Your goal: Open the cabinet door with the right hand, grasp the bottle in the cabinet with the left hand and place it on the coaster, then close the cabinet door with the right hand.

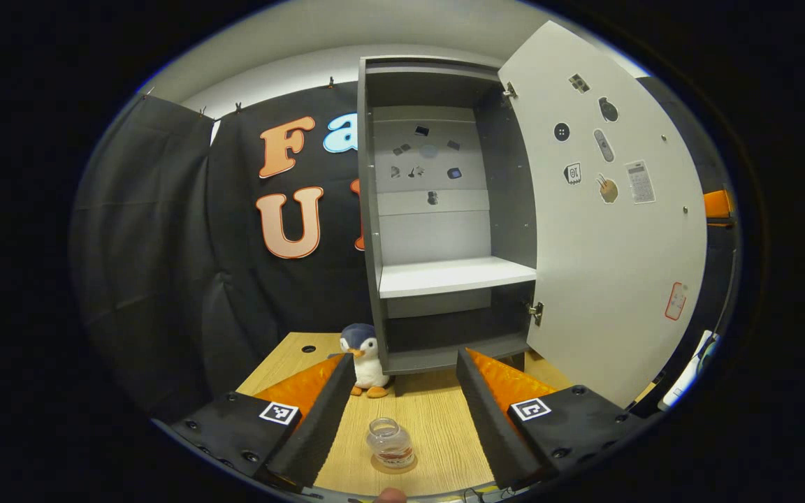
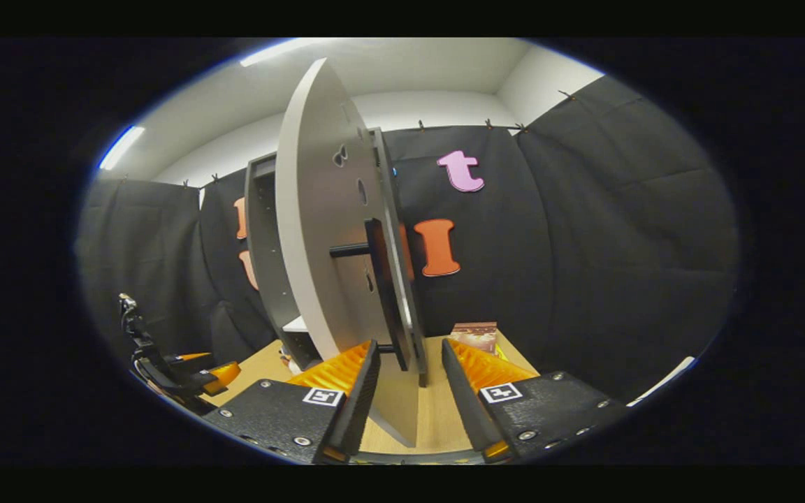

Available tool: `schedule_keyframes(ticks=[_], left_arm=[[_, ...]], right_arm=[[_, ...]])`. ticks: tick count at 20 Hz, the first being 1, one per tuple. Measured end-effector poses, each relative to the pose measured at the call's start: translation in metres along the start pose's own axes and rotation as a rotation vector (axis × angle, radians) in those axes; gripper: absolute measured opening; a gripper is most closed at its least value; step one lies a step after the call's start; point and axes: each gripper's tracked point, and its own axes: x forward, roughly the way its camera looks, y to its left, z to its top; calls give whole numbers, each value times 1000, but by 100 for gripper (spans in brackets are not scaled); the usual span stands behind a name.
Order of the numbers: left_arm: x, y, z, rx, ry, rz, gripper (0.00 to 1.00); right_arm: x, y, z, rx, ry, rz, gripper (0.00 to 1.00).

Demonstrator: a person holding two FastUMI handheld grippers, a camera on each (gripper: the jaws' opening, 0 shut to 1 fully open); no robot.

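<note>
Cabinet door swung wide, bottle set on coaster on the table

In the left gripper view, the bottle [image 1: 390,441] is seen upright on the coaster [image 1: 394,464] on the wooden table [image 1: 437,412], between the spread fingers of the left gripper [image 1: 399,409] and untouched by them; a plush penguin [image 1: 364,360] is noted beside the cabinet [image 1: 444,209]. In the right gripper view, the door [image 2: 325,230] is seen edge-on, its black handle [image 2: 385,293] lying between the parted fingers of the right gripper [image 2: 409,391], contact not discernible

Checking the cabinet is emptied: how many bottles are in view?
1. The bottle stands on the coaster on the table, between the left claw's fingers. The cabinet shelves look bare.
</note>
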Motion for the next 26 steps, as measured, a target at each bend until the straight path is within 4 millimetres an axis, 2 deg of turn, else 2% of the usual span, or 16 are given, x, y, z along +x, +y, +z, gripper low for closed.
schedule_keyframes(ticks=[2,4,8,12,13,14,15,17,18,19,21,22,23,24,26], left_arm=[[1,6,-1,-2,1,11,95],[2,13,-1,-13,2,19,95],[4,33,-6,-7,15,47,96],[6,56,-12,-11,32,83,95],[6,60,-11,-12,34,93,95],[7,64,-12,-13,37,99,93],[8,68,-13,-12,40,106,96],[11,76,-15,-11,44,117,95],[11,79,-15,-11,45,123,95],[12,83,-15,-14,43,129,95],[13,90,-13,-19,40,141,96],[13,95,-13,-19,40,150,93],[13,101,-12,-24,38,160,95],[14,105,-11,-27,36,164,95],[14,116,-10,-29,34,179,95]], right_arm=[[1,16,-3,3,0,29,57],[4,31,-6,18,3,63,66],[13,60,-12,38,14,133,67],[25,74,-14,38,14,180,67],[28,78,-15,41,15,192,51],[29,81,-17,48,17,203,61],[30,85,-18,55,20,213,62],[33,94,-19,60,25,234,67],[36,97,-19,57,26,243,77],[39,102,-18,51,27,252,73],[45,112,-20,40,30,272,79],[50,118,-21,36,34,283,77],[53,121,-21,37,35,288,89],[58,128,-24,39,39,297,87],[63,133,-24,40,43,315,94]])
